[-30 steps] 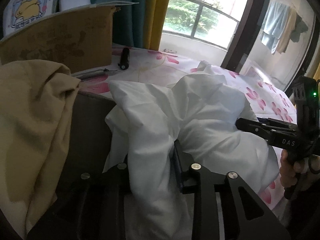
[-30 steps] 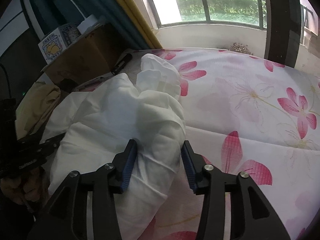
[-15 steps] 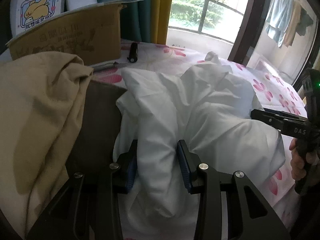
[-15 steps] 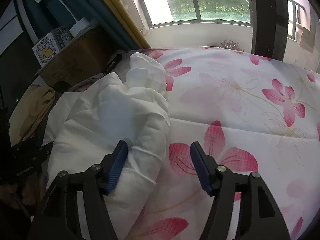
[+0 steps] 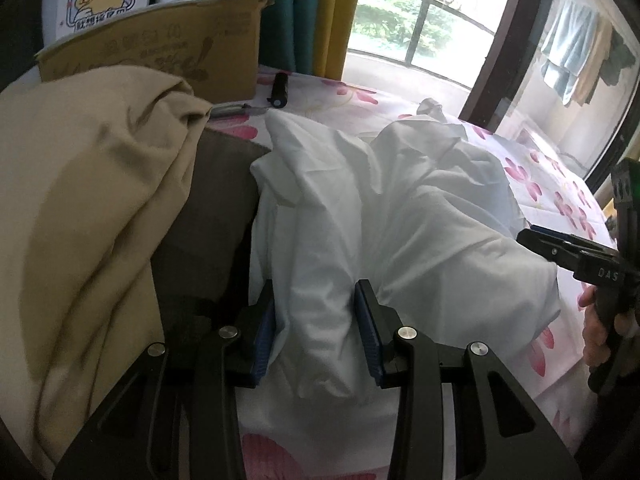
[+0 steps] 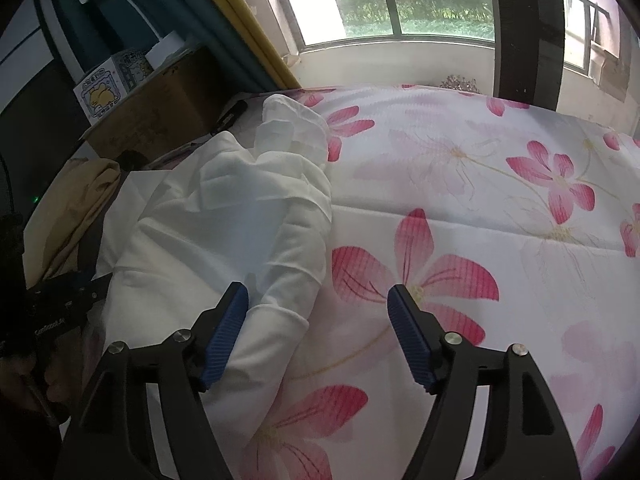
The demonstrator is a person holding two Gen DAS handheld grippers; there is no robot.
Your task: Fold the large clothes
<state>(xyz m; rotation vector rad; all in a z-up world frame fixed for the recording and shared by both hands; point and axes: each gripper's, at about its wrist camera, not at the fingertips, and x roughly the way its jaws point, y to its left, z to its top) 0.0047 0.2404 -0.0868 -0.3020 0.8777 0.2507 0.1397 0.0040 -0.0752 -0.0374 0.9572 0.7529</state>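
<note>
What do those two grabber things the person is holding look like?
Each hand-held gripper is a black frame with silver rivets and two fingers faced with ribbed blue pads. The left hand-held gripper and the right hand-held gripper match. Seen side-on, the right one bears white lettering and a green light.

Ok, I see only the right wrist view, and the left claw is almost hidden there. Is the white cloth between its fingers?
Observer: Yes. A fold of the white garment lies between the pads of the left claw; its jaws have just been opening.
Operator: And what is beside the garment on that side?
Observer: A brown cloth lies next to it, with a beige garment draped partly over the brown one.
</note>
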